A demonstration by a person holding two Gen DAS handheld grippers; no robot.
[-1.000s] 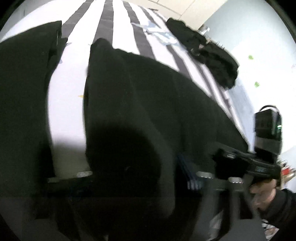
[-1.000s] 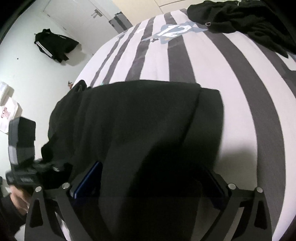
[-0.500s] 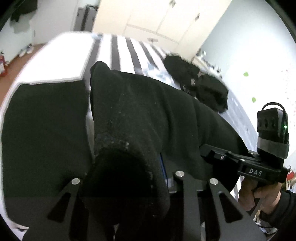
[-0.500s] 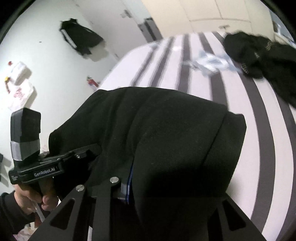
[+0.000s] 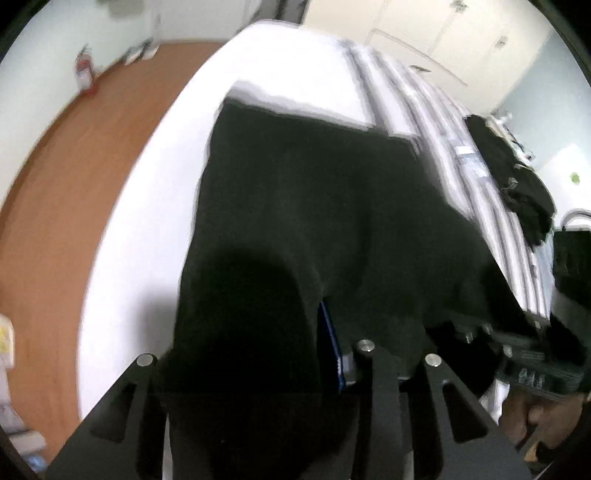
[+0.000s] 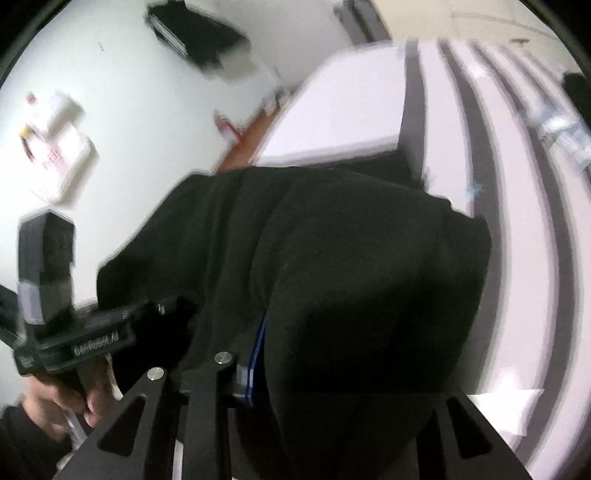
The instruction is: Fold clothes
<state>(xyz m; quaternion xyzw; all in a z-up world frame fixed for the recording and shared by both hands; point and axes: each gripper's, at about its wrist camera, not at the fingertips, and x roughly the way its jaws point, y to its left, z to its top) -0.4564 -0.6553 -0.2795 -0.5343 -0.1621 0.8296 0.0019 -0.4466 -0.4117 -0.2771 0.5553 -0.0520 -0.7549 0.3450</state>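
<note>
Here we hold the black garment [image 5: 314, 221], thick and bunched, clamped in the left gripper [image 5: 280, 369] and right gripper [image 6: 325, 373], above the striped bed [image 6: 517, 258]; orange floor [image 5: 55, 184] at left.

floor [image 5: 55, 177]: wood | walls [image 6: 122, 92]: white | cupboards [image 5: 443, 29]: cream, probably

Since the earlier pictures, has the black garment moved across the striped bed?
Yes. The black garment, clamped by both grippers, has shifted from the stripes toward the bed's plain white edge by the wooden floor.
</note>
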